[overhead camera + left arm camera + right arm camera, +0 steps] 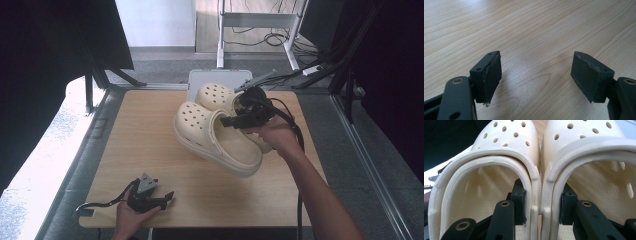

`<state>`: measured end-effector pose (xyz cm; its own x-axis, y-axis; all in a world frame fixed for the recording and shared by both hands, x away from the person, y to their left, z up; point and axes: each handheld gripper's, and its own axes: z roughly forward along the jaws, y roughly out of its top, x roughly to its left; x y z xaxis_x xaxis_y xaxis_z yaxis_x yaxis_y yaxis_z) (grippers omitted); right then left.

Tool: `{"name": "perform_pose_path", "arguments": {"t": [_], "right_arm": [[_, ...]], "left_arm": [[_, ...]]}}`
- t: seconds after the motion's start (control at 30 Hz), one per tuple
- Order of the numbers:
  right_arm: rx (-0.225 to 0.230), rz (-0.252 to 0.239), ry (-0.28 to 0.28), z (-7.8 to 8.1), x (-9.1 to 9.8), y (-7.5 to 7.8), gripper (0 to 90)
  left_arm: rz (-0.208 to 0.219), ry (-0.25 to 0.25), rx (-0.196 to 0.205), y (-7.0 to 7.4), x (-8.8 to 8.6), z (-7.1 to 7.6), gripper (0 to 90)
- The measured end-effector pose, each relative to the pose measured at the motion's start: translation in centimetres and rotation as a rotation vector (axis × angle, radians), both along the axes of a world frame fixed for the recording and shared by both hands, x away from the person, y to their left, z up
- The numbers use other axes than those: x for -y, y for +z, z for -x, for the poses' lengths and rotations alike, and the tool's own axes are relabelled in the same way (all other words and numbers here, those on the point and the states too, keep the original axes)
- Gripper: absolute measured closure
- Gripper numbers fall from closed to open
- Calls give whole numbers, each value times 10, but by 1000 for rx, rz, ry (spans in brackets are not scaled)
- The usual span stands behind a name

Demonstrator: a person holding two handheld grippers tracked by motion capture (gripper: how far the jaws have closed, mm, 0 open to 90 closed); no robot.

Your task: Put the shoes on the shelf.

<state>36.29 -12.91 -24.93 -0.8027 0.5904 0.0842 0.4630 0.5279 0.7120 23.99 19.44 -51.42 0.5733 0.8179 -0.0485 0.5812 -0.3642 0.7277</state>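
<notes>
Light wood table point(150, 140) is sitting there with the left gripper point(167, 198) resting near its front edge.

Bright light comes in from the left in the high view and washes the floor point(35, 165) out to white. The dark curtains point(45, 55) lose all detail. The table point(529, 27) looks softly lit and a bit blurry far away. The clogs point(536, 165) look sharp and evenly lit.
</notes>
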Motion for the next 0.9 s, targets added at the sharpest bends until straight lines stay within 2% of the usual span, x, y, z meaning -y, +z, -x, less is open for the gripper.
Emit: {"name": "perform_pose_path", "arguments": {"t": [0.5,0.7,0.77,0.9], "right_arm": [[8,20,-87,-26,-3,4,652],[7,34,-146,-43,-5,5,652],[5,23,-186,-52,-5,6,652],[6,12,-213,-61,-6,8,652]], "left_arm": [[-5,-5,-1,0,0,-1,250],[-4,-5,-1,-1,0,-1,250],[-3,-3,-3,-1,0,-1,250],[-2,-5,-4,-1,0,-1,250]]}}
